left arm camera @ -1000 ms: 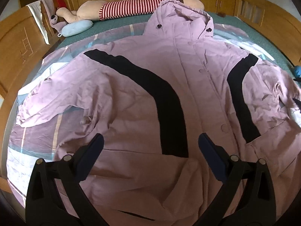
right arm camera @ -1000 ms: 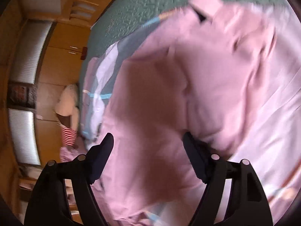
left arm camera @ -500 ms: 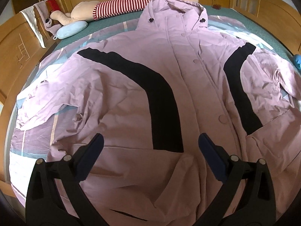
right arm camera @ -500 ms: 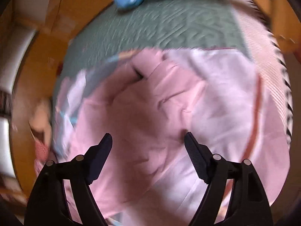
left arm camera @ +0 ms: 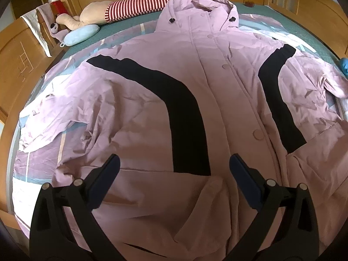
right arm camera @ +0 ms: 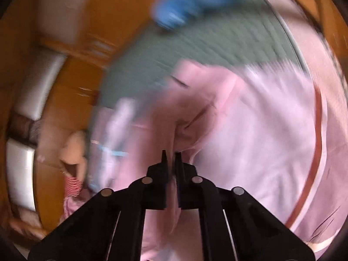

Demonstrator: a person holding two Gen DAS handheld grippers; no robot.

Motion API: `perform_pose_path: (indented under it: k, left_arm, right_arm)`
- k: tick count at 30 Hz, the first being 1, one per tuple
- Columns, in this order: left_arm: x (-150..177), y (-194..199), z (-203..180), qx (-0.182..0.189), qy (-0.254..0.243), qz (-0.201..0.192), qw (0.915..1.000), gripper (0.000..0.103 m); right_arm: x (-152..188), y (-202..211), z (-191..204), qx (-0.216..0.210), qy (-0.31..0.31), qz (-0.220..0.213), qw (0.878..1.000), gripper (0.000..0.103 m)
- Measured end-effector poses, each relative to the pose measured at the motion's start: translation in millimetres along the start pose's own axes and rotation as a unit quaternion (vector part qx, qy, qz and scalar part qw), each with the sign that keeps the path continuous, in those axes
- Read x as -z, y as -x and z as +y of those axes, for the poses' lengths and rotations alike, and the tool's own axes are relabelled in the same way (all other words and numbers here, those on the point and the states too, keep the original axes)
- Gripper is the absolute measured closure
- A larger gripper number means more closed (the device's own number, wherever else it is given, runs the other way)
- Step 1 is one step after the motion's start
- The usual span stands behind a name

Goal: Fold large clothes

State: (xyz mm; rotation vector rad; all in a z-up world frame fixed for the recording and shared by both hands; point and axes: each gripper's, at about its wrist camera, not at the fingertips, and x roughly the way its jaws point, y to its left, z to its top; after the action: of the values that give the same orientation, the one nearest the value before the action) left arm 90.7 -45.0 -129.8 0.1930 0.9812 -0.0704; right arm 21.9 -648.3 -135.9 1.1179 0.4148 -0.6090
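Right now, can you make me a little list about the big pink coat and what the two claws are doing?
Garment: large pink hooded coat with black stripes, spread flat, front up, hood toward the far end
Surface: bed with teal quilted cover and patterned sheet
Left claw: open, hovering above the coat's lower front, holding nothing
Right claw: shut on a fold of the pink fabric; view is blurred
Nearby: long plush toy in a red-and-white striped shirt by the hood; light blue cushion beside it
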Motion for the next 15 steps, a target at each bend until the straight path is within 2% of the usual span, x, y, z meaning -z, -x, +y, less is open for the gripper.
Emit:
perform_pose_path:
  k: [2, 3, 5, 7, 8, 9, 10, 11, 12, 13, 14, 15]
  left_arm:
    - [-1.4, 1.4, 1.3, -0.002, 0.003, -0.003, 1.0000, 0.002]
    - [-1.9, 2.0, 2.1, -0.003, 0.004, -0.004, 1.0000, 0.002]
    - [-3.3, 0.9, 3.6, -0.001, 0.008, -0.002, 1.0000, 0.002]
    - [-3.3, -2.1, 5.2, 0.001, 0.013, 0.003, 0.9999, 0.002]
    - [-3.4, -3.4, 6.3, 0.002, 0.016, 0.006, 0.9999, 0.002]
    - [-3.2, -4.6, 7.3, 0.003, 0.019, 0.008, 0.9998, 0.002]
    - [-3.6, -6.1, 9.5, 0.005, 0.023, 0.011, 0.9997, 0.002]
    - [-3.7, -6.8, 11.2, 0.005, 0.026, 0.012, 0.9996, 0.002]
    - [-3.8, -7.4, 13.0, 0.005, 0.029, 0.013, 0.9995, 0.002]
    - [-4.5, -7.6, 15.6, 0.004, 0.032, 0.013, 0.9994, 0.002]
    - [-5.3, -7.4, 18.1, 0.003, 0.036, 0.013, 0.9993, 0.002]
    - [-5.7, -6.7, 20.3, 0.003, 0.039, 0.013, 0.9992, 0.002]
  right_arm:
    - [10.9, 27.7, 49.5, -0.067, 0.086, -0.042, 0.993, 0.099]
    - [26.3, 42.3, 80.3, -0.104, 0.138, -0.046, 0.984, 0.099]
    - [56.0, 56.7, 118.0, -0.165, 0.199, -0.028, 0.966, 0.099]
    - [105.6, 68.0, 158.2, -0.247, 0.270, 0.031, 0.930, 0.101]
    - [130.5, 70.1, 175.2, -0.272, 0.303, 0.060, 0.911, 0.102]
    - [170.0, 72.4, 198.2, -0.289, 0.358, 0.095, 0.883, 0.102]
    - [198.5, 73.9, 211.0, -0.293, 0.397, 0.117, 0.862, 0.102]
    - [237.9, 74.6, 224.3, -0.294, 0.449, 0.148, 0.831, 0.102]
    - [263.1, 74.2, 230.5, -0.291, 0.479, 0.168, 0.811, 0.102]
    - [296.1, 75.3, 234.8, -0.286, 0.519, 0.197, 0.781, 0.102]
    - [315.9, 76.6, 236.3, -0.278, 0.542, 0.216, 0.763, 0.102]
    - [321.1, 79.2, 234.6, -0.274, 0.547, 0.219, 0.760, 0.102]
